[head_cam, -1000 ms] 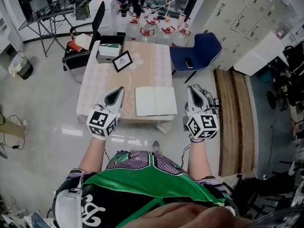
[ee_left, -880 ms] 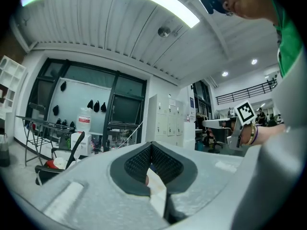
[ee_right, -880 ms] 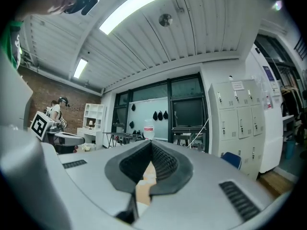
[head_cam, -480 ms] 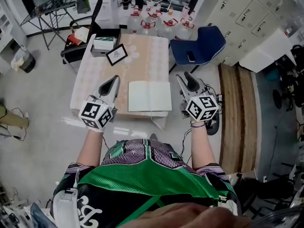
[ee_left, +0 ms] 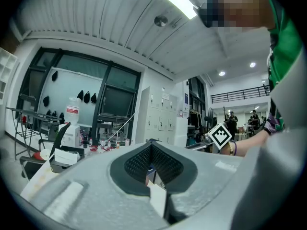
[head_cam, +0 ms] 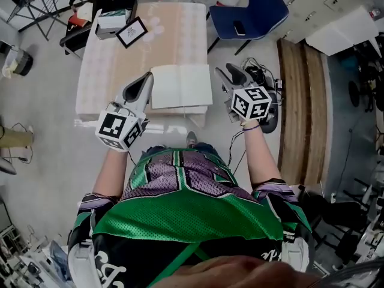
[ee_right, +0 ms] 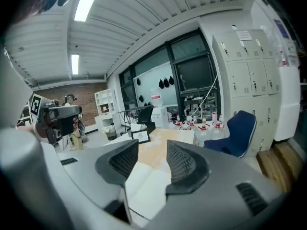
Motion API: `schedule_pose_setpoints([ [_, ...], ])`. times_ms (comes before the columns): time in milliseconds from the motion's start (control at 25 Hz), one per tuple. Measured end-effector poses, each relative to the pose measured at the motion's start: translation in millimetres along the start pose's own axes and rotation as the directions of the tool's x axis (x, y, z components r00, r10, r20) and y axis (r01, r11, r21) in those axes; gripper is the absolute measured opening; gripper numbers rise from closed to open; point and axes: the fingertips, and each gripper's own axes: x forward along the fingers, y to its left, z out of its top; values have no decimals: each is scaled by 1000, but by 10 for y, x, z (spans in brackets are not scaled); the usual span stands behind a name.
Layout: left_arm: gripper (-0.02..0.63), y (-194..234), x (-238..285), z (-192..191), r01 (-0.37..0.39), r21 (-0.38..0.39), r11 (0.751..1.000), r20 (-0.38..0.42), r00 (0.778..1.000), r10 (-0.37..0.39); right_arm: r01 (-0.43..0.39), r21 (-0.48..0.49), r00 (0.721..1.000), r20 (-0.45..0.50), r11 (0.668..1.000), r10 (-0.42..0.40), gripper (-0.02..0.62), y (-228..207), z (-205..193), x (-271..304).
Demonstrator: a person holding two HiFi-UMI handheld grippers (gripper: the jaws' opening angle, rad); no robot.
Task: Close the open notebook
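**Two grippers flank the notebook: approach step, no contact yet**

- The notebook (head_cam: 180,86) lies open and flat at the near edge of the table (head_cam: 120,59), pages up. It isn't closed at all yet.
- The left gripper (head_cam: 146,80) sits just beside the notebook's left edge. Its jaws are pressed together at the tips with nothing between them.
- The right gripper (head_cam: 231,77) sits off the notebook's right edge, out past the table corner. Its jaws are spread wide and empty. The right gripper view shows the pages ahead through the gap, not between the pads.
- My read is that we're still lining up for the flip.
- Next move, probably: bring the right jaws in low to the right-hand edge, pinch the cover and loose pages together, and swing them over the spine.
- The left gripper looks placed to pin the left half so the book doesn't slide off the near edge.
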Motion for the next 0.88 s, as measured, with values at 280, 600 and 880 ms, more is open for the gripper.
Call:
schedule_pose_setpoints([
  [280,15,-148,91,-99,-12,-25,1000,-16,1000,11,-53,82,986,-155,995,65,169,-141,-632,168],
  [600,15,-234,-7,-234,-68,-52,996,-38,997,66,-72,153,944,-309,986,117,169,-296,-1401,276],
  [880,15,-252,19,-359,-108,-51,993,-79,991,104,-58,222,910,-389,973,143,169,-477,-1929,404],
])
